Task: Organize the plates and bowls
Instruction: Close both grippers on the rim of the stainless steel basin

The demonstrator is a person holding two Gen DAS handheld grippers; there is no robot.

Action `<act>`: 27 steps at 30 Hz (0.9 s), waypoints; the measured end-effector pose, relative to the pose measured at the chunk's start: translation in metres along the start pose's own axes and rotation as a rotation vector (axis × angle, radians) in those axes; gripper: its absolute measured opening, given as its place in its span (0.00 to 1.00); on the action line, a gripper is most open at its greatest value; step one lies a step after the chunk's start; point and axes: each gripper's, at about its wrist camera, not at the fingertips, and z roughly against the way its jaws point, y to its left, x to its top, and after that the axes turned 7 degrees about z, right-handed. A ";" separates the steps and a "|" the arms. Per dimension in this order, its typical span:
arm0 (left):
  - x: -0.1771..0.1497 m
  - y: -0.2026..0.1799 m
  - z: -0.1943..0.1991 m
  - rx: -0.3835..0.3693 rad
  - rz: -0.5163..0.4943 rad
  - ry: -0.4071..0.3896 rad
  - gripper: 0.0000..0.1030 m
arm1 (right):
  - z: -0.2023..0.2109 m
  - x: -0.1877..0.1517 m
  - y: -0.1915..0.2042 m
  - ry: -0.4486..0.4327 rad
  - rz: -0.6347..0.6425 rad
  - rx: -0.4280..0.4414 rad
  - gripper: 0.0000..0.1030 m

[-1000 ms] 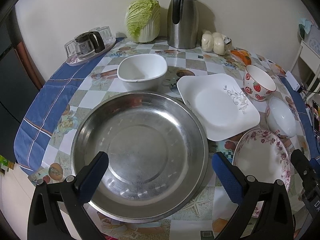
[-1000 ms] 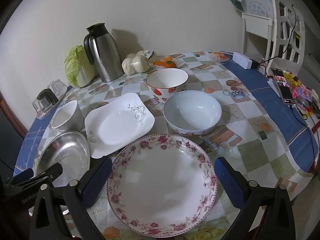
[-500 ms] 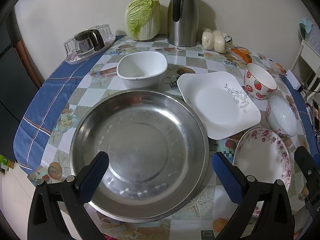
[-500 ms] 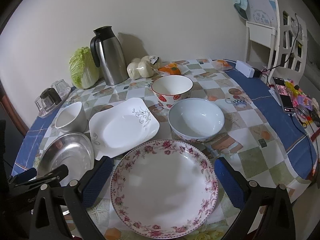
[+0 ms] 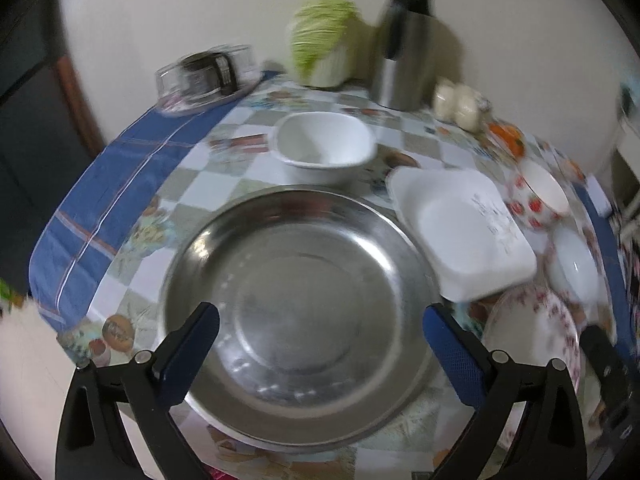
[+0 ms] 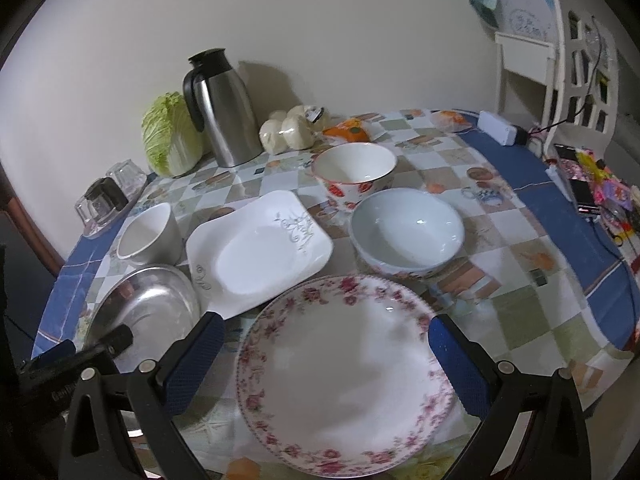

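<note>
A large steel plate (image 5: 304,304) lies at the table's near left, under my open left gripper (image 5: 320,344). Behind it stands a white square bowl (image 5: 324,146). A white square plate (image 6: 260,252) lies in the middle. A rose-rimmed round plate (image 6: 344,376) lies under my open right gripper (image 6: 324,352). Behind it sit a pale blue bowl (image 6: 408,232) and a strawberry bowl (image 6: 354,170). Both grippers hover above the table and hold nothing.
At the back stand a steel thermos jug (image 6: 224,108), a cabbage (image 6: 170,136), buns (image 6: 290,130) and a tray of glasses (image 6: 110,196). A white chair (image 6: 560,48) and cables with a phone (image 6: 582,196) are at the right.
Both grippers have risen and pulled back a little; the left view is blurred and has swung so the table sits further right. No dish has moved.
</note>
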 end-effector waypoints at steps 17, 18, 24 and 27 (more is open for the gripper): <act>0.017 0.114 -0.046 0.094 0.328 0.106 0.81 | -0.053 -0.009 0.075 0.167 0.049 0.242 0.75; 0.016 0.114 -0.047 0.093 0.332 0.114 0.80 | -0.056 -0.010 0.076 0.179 0.046 0.251 0.70; 0.015 0.125 -0.064 0.070 0.352 0.171 0.53 | -0.076 -0.014 0.087 0.253 0.031 0.288 0.47; 0.014 0.130 -0.071 0.066 0.365 0.198 0.39 | -0.082 -0.014 0.091 0.270 0.024 0.287 0.37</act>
